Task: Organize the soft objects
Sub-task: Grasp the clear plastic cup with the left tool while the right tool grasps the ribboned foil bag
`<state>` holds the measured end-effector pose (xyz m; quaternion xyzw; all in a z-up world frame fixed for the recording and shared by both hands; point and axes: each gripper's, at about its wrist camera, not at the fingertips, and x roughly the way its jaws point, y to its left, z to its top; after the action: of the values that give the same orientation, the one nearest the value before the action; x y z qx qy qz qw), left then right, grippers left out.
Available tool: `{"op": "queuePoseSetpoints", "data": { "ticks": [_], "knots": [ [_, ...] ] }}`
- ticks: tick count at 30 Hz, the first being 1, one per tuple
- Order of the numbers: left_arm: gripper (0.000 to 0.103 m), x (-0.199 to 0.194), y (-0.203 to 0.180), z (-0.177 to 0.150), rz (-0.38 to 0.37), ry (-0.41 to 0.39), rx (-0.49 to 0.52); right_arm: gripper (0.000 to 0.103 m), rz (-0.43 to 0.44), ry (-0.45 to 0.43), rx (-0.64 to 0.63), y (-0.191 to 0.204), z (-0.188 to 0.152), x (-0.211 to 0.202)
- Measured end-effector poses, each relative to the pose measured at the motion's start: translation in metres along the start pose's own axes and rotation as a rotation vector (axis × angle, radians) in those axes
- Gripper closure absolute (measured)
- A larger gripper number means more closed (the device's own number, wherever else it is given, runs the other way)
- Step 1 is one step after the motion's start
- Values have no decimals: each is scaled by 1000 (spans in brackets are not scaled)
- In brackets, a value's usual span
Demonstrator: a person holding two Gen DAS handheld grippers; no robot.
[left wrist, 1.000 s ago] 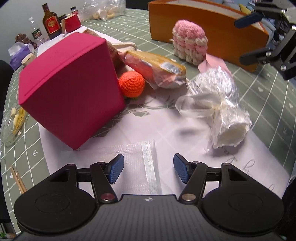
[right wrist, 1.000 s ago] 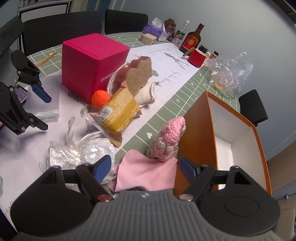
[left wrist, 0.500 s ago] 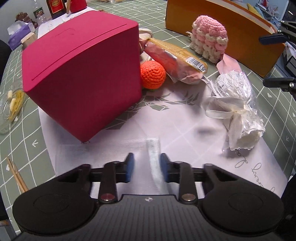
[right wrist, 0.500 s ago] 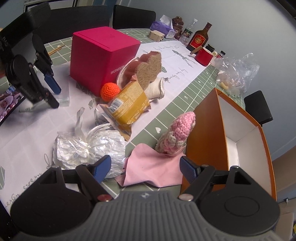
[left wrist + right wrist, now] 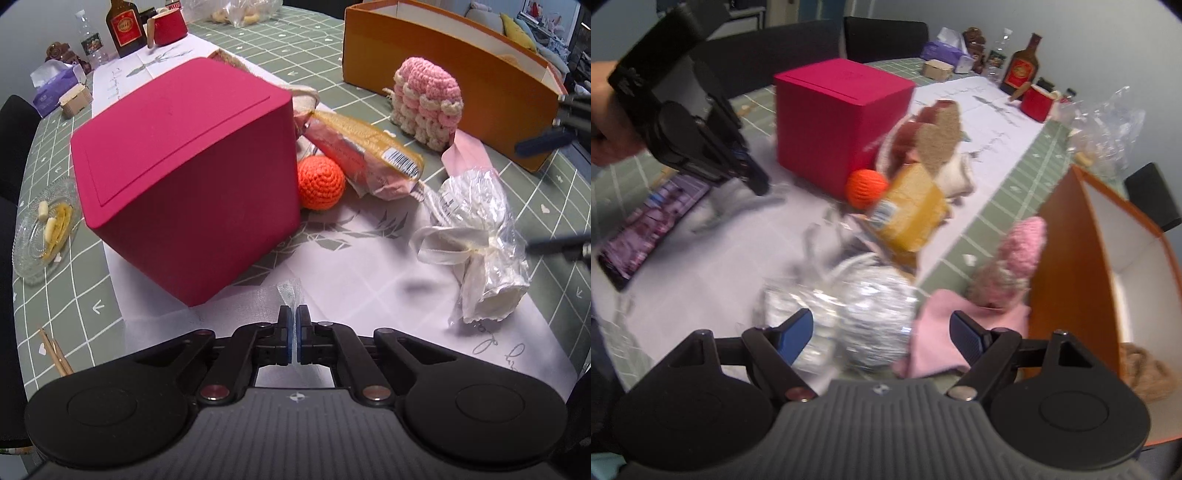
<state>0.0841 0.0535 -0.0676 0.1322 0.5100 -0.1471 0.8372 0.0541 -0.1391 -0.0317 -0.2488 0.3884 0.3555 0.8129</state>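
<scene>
My left gripper [image 5: 294,334] is shut on the edge of a sheer white mesh pouch [image 5: 290,291] lying on the white paper in front of the red box [image 5: 192,173]. It also shows in the right wrist view [image 5: 753,177], with the pouch hanging from it [image 5: 735,206]. My right gripper [image 5: 882,336] is open, just above a clear plastic bag of white cloth [image 5: 860,314], which also shows in the left wrist view [image 5: 476,229]. Nearby lie an orange crochet ball [image 5: 320,181], a pink crochet piece [image 5: 426,101] and a pink cloth [image 5: 945,332].
An open orange box [image 5: 1067,266] stands at the right with a brown knitted item [image 5: 1141,369] inside. A yellow snack packet [image 5: 365,155], a glass dish [image 5: 40,229], chopsticks [image 5: 55,350], bottles and a red cup [image 5: 168,26] sit around. A phone [image 5: 650,229] lies at left.
My left gripper closed on the mesh pouch edge and lifted it. My right gripper moved down and left, closer over the plastic bag, still open.
</scene>
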Motion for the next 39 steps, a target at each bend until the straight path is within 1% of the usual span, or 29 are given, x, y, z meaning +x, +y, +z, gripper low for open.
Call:
{"op": "queuePoseSetpoints", "data": {
  "ticks": [4, 7, 9, 13, 16, 20, 22, 24, 27, 33, 39],
  "knots": [
    [101, -3, -5, 3, -4, -14, 8, 23, 84, 1, 4, 21, 2, 7],
    [101, -7, -6, 3, -5, -24, 6, 22, 100, 24, -22, 36, 2, 17],
    [101, -8, -6, 3, -9, -28, 6, 17, 88, 26, -47, 42, 1, 24],
    [101, -8, -7, 1, -12, -26, 5, 15, 68, 15, -52, 46, 1, 30],
    [101, -6, -7, 0, -11, -20, 3, 15, 23, 13, -96, 49, 1, 34],
    [101, -6, -7, -1, -13, -18, 1, 15, -68, 26, -149, 52, -2, 43],
    [101, -7, -7, -1, -16, -22, 2, 16, -80, 26, -143, 49, -3, 45],
    [101, -8, -8, -1, -20, -25, 4, 25, -84, 24, -132, 46, -2, 43],
    [101, -9, -9, -1, -25, -29, 3, 33, -72, 24, -122, 43, 1, 38],
    [101, -11, -9, -2, -26, -31, 2, 39, -49, 21, -103, 39, 4, 29],
    [101, -14, -9, -1, -30, -38, -6, 41, -24, 5, -57, 31, 7, 19]
  ]
}}
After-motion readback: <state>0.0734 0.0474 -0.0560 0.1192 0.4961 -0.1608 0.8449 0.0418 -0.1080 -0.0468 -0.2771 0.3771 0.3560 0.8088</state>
